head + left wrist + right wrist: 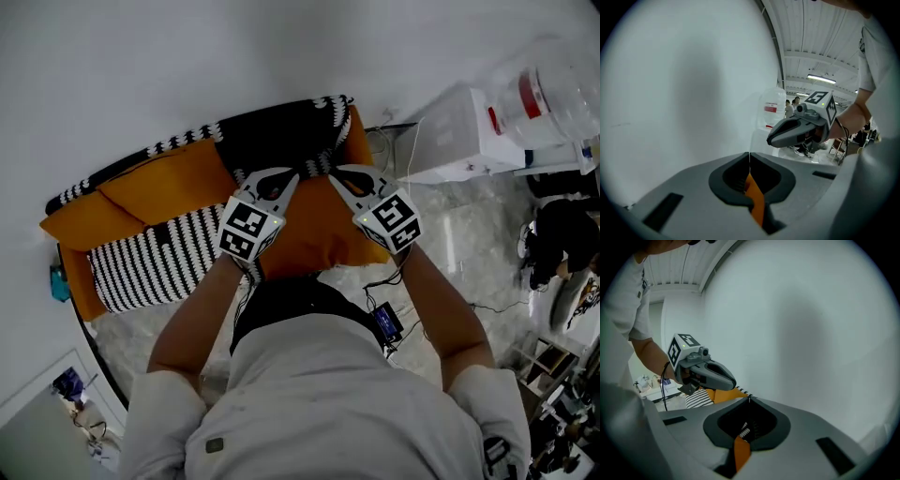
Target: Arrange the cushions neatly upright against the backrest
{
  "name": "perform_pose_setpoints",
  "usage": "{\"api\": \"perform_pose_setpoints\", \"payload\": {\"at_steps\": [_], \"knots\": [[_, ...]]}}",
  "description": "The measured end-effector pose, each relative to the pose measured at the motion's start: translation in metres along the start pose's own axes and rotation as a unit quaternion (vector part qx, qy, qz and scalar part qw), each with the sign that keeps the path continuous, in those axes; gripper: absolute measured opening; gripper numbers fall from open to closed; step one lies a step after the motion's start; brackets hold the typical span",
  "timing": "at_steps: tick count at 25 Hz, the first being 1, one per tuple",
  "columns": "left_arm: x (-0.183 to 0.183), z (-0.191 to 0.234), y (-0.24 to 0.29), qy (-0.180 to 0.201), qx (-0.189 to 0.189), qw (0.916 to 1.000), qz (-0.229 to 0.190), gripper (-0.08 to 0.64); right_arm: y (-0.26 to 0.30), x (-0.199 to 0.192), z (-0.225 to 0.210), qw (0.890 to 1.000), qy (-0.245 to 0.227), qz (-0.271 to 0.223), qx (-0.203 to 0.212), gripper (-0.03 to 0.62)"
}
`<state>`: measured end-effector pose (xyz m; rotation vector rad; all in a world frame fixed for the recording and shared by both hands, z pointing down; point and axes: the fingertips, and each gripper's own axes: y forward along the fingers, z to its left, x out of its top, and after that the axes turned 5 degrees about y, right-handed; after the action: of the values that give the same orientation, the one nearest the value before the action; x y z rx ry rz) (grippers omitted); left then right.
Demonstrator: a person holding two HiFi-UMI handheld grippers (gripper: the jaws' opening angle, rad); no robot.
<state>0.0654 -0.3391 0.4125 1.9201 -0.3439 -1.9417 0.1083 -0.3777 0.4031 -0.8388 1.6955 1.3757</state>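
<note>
Everything here sits around the middle orange cushion (314,239), which stands on the sofa (360,131) directly in front of the person. Far to its left, two more orange cushions (169,183) lean at the wall end. Just left of the middle cushion, and touching it, a black-and-white striped cushion (155,262) lies low on the seat. Behind the middle cushion, between it and the white wall (187,66), is a black cushion with white zigzag edging (281,131). The left gripper (292,180) comes in over the middle cushion's upper left. Its jaws are fully closed, and a fold of orange fabric (754,197) is pinched between them in the left gripper view. Its tip nearly meets that of the right gripper (330,176) at the cushion's top edge. The right gripper's jaws are closed just as tightly, and its own view (750,400) shows them nipping orange cloth (740,451) together with a bit of black-and-white trim. Well to the right of the middle cushion, off the sofa, a white box-like unit (459,136) stands on the floor. A clear water bottle (544,94) is beyond it.
</note>
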Motion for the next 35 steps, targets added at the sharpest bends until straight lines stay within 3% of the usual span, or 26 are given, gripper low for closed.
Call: {"api": "perform_pose_setpoints", "payload": {"at_steps": [10, 15, 25, 35], "knots": [[-0.078, 0.047, 0.037, -0.008, -0.027, 0.9978, 0.06, 0.018, 0.065, -0.057, -0.025, 0.996, -0.022, 0.075, 0.047, 0.036], [-0.128, 0.057, 0.064, -0.013, -0.047, 0.9942, 0.096, 0.039, 0.096, -0.098, -0.042, 0.989, -0.034, 0.128, 0.068, 0.085], [-0.214, 0.052, 0.111, 0.001, -0.125, 0.9777, 0.169, 0.134, 0.14, -0.189, -0.047, 0.959, -0.05, 0.238, 0.147, 0.192], [-0.292, 0.063, 0.154, -0.01, -0.167, 0.9607, 0.222, 0.183, 0.18, -0.262, -0.08, 0.929, -0.058, 0.315, 0.184, 0.221]]}}
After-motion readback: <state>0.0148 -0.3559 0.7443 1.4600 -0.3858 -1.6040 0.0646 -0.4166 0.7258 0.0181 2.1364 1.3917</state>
